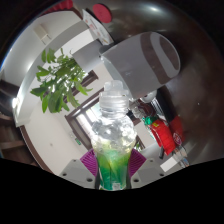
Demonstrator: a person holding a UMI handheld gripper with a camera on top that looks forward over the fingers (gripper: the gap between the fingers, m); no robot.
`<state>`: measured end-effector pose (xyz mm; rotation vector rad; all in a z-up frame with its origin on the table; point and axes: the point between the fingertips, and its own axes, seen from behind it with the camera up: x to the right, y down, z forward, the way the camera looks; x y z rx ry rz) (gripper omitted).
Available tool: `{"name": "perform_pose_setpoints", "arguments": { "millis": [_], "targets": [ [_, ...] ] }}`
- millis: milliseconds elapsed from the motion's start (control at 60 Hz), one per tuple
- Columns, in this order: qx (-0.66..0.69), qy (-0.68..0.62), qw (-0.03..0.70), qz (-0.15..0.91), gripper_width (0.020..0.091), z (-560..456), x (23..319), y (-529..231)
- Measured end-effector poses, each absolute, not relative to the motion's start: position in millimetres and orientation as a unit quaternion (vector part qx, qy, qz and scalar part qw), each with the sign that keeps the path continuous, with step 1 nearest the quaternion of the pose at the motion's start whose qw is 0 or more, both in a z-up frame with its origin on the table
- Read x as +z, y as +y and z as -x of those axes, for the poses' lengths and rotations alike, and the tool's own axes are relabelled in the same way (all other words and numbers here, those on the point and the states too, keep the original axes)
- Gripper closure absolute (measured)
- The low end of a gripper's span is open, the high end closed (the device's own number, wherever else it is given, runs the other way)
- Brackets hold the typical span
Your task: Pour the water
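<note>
The room appears strongly tilted: a leafy green plant [60, 82] stands off to one side, pale walls and floor run behind it, and red and green items [165, 130] sit blurred on the far side, too small to identify. No bench is clearly visible under the gripper. The tilt suggests the gripper itself is rolled over, which fits a pouring motion.

The gripper [115, 165] has its jaws clamped on a clear plastic bottle [115, 125], 1 pad [90, 160] against each side of its lower body. The bottle holds green-tinted liquid low down and its neck points forward, toward a grey cup [150, 55] just beyond it. I judge the grip sits low so the neck stays free to reach over the cup's rim. No stream of liquid is visible.
</note>
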<state>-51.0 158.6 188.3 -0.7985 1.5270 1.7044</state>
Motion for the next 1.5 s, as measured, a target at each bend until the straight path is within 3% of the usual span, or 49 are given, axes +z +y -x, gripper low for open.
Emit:
{"name": "perform_pose_setpoints", "arguments": {
  "millis": [150,283,517,567,583,700,883,1317,1433,1500],
  "targets": [
    [0.623,0.556,0.384,0.394,0.075,65,185,155],
    [0.54,0.471,0.464,0.521,0.0735,73,197,147],
    [0.223,0.212,0.651,0.694,0.0742,13,274,147],
    [0.127,0.166,0.667,0.715,0.074,-15,286,144],
    [0.1,0.151,0.679,0.712,0.074,-29,277,142],
    [-0.062,0.106,0.666,0.736,0.0738,-92,292,141],
    [-0.194,0.105,0.622,0.751,0.0737,-207,253,126],
    [-0.15,0.169,0.552,0.802,0.0728,-279,86,113],
    [-0.145,0.178,0.586,0.777,0.0714,-277,90,113],
    [-0.143,0.175,0.591,0.775,0.0669,-276,92,114]
  ]
}}
